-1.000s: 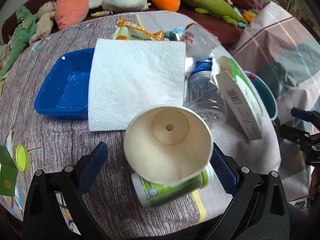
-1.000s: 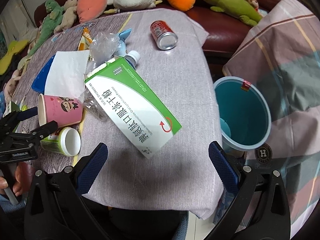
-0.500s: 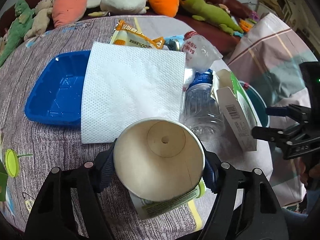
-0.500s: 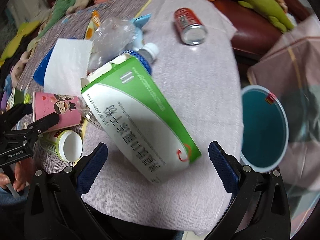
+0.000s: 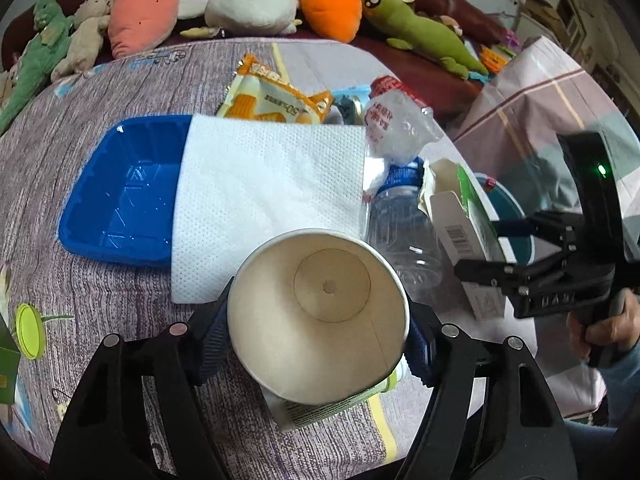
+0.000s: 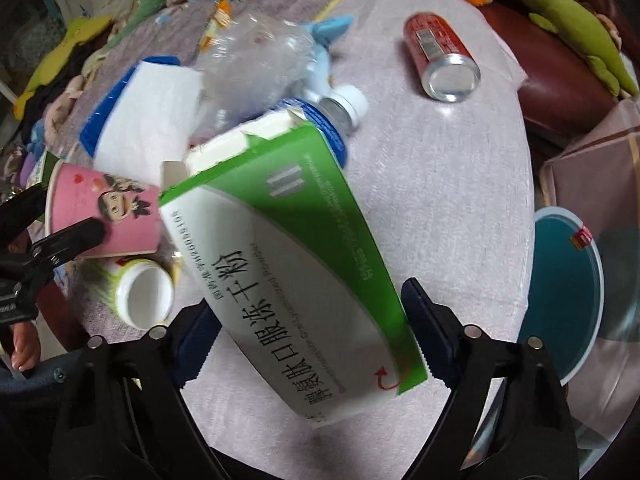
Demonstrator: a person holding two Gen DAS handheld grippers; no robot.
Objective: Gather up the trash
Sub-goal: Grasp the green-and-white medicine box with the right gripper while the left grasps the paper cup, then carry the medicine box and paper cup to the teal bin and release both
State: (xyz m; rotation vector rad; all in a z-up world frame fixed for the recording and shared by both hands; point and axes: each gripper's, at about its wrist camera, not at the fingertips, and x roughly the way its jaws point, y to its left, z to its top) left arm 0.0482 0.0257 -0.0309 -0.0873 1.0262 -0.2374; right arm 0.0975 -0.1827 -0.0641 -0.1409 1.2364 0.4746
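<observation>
My left gripper (image 5: 318, 346) is shut on a pink paper cup (image 5: 320, 314), its open mouth facing the camera; the cup's cartoon side shows in the right wrist view (image 6: 106, 216). My right gripper (image 6: 310, 334) has closed on a green and white carton (image 6: 288, 272), its pads touching both sides. The carton also shows in the left wrist view (image 5: 464, 232), with the right gripper (image 5: 496, 248) around it. A teal trash bin (image 6: 568, 292) stands beside the table at the right.
On the table lie a white napkin (image 5: 268, 196) over a blue tray (image 5: 120, 196), a clear plastic bottle (image 5: 400, 236), a crumpled plastic bag (image 5: 396, 128), an orange snack packet (image 5: 272, 98), a small green bottle (image 6: 136, 292) and a red can (image 6: 440, 56). Plush toys line the sofa behind.
My left gripper closed on the paper cup. My right gripper moved forward over the carton and closed on it.
</observation>
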